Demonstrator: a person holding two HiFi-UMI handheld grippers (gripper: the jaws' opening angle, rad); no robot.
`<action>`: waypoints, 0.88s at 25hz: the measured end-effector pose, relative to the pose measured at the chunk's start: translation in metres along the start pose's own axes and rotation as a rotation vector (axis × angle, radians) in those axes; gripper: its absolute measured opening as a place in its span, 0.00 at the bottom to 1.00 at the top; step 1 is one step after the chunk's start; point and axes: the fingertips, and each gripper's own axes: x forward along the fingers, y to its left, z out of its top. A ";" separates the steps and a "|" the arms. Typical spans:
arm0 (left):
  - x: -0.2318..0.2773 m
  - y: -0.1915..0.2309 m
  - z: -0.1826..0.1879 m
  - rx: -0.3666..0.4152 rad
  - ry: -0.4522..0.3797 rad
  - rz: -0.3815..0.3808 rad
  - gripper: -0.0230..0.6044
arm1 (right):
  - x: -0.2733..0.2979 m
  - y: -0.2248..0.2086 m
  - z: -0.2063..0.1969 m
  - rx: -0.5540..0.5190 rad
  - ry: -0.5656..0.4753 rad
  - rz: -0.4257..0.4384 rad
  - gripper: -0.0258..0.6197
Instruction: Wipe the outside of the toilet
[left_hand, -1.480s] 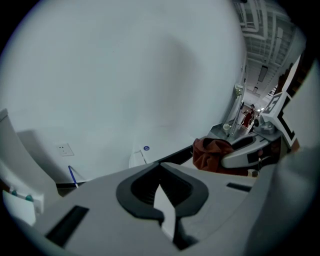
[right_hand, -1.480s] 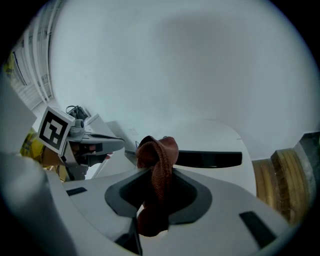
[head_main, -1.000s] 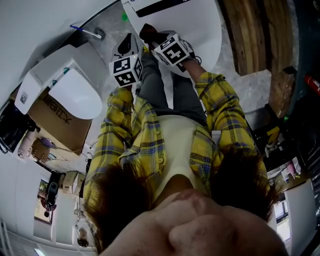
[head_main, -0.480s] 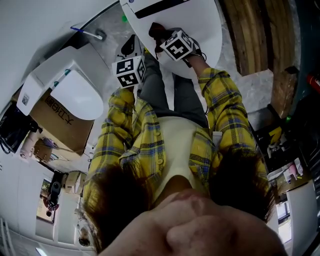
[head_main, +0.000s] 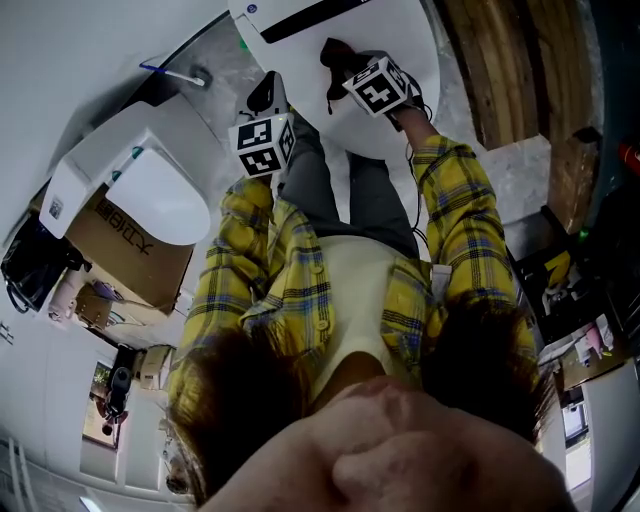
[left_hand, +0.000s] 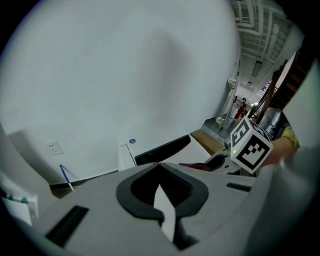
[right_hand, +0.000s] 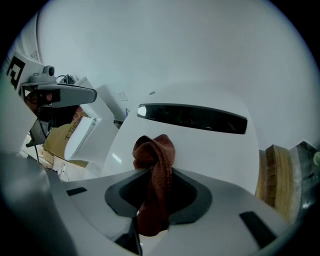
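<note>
"What's changed?"

"The right gripper (right_hand: 153, 175), clamped on the rust-red cloth (right_hand: 156, 149), has slid further up the toilet lid (right_hand: 215, 150) just ahead of it. I'd say the wipe is advancing."

"And the left gripper (left_hand: 161, 186)?"

"Jaws together, empty, held back beside the right one."

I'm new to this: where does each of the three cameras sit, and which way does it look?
Left gripper view: rides on the left tool, looking along its shut jaws at the wall and toilet.
Right gripper view: rides on the right tool, looking at the toilet; its jaws grip a cloth.
Head view: worn on the head, looking steeply down at the toilet; yellow sleeves and both tools show.
Shared: all three show the toilet.
</note>
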 end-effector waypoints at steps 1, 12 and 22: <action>0.001 -0.002 0.000 0.003 0.001 -0.003 0.05 | -0.002 -0.007 -0.003 0.006 0.000 -0.009 0.22; 0.012 -0.020 0.004 0.024 0.014 -0.018 0.05 | -0.022 -0.077 -0.029 0.079 0.001 -0.080 0.22; 0.016 -0.027 0.007 0.035 0.016 -0.025 0.05 | -0.041 -0.135 -0.054 0.178 0.008 -0.175 0.22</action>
